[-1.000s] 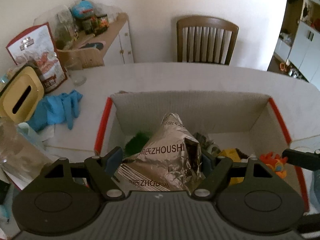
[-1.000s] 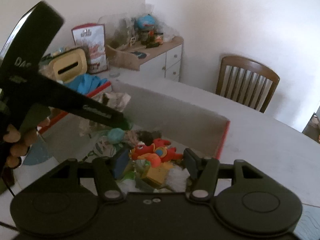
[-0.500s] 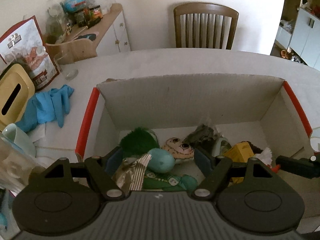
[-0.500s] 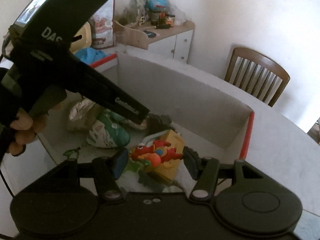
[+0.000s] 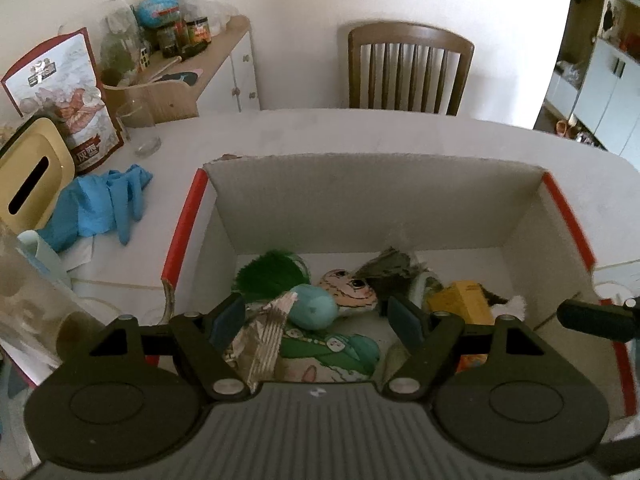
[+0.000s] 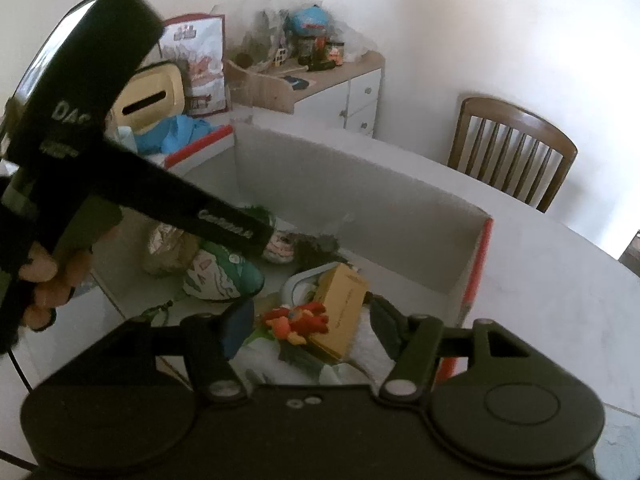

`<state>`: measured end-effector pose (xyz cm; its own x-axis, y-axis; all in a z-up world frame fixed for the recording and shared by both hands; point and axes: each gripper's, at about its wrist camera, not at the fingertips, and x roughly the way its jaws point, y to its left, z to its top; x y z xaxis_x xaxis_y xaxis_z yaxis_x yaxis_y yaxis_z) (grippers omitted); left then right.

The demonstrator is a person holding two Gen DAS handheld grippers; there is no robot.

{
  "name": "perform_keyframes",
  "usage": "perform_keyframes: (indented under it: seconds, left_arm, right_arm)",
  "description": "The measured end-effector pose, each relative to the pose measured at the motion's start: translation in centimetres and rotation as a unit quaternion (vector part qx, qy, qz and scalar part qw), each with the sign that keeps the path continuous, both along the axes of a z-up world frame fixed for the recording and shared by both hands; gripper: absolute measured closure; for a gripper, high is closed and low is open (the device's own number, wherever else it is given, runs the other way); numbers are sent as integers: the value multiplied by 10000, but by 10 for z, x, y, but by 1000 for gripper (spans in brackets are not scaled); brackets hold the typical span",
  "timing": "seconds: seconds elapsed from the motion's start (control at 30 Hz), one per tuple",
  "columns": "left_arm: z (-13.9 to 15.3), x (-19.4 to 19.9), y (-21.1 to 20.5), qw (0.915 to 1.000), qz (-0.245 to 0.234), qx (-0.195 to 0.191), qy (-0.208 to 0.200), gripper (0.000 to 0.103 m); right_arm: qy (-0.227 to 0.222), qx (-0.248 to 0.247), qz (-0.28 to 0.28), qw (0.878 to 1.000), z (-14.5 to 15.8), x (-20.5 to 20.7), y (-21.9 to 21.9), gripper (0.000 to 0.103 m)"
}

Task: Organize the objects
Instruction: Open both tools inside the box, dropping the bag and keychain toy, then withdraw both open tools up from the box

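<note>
The right tool [image 6: 306, 330], whose jaws have just been widening, hangs open and empty over the red crab toy [image 6: 298, 320] lying in the cardboard box [image 6: 360, 192] just below it, light and soft, best pinched across its body.

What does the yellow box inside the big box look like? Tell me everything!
The yellow box is a small carton that looks like cardboard, mustard yellow with small dark print on its broad face. It lies tilted in the white cardboard box, leaning on the pile of toys. A red and orange toy figure rests against its lower left edge, and white fluffy stuff sits beside it. It sits just ahead of the open right claw, which is not touching it. The left view shows it near the right wall.
</note>
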<state>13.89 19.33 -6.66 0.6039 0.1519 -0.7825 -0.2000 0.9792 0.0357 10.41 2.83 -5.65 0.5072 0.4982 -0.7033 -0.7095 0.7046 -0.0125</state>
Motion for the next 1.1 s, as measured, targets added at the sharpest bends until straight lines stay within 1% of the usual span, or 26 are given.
perform_keyframes:
  seconds: [0.27,0.53,0.67,0.77,0.93,1.1]
  left_arm:
    - [21,-24,-11,9997,-50,-32,-237,24]
    - [41,-53,-23,9986,-139,-83,-506,24]
    - [50,-69,-23,9975,-154,-163,-669,24]
    - [55,-80,-26,9968,-191,-213,-742,21]
    - [61,-94,-30,9961,-198,-241,-829,21]
    - [64,-103,-31,9954,-187,-390,-860,21]
  right_arm:
    - [65,309,-174,9993,19,-3,-20,38]
    - [114,678,-264,9973,38,-14,-40,31]
    - [151,860,-315,9957,45,-21,-53,24]
    - [142,960,-355,9946,49,-25,-62,21]
    - [117,1179,-389,9922,55,-31,-73,15]
    - [135,1364,-407,9897,59,-36,-83,8]
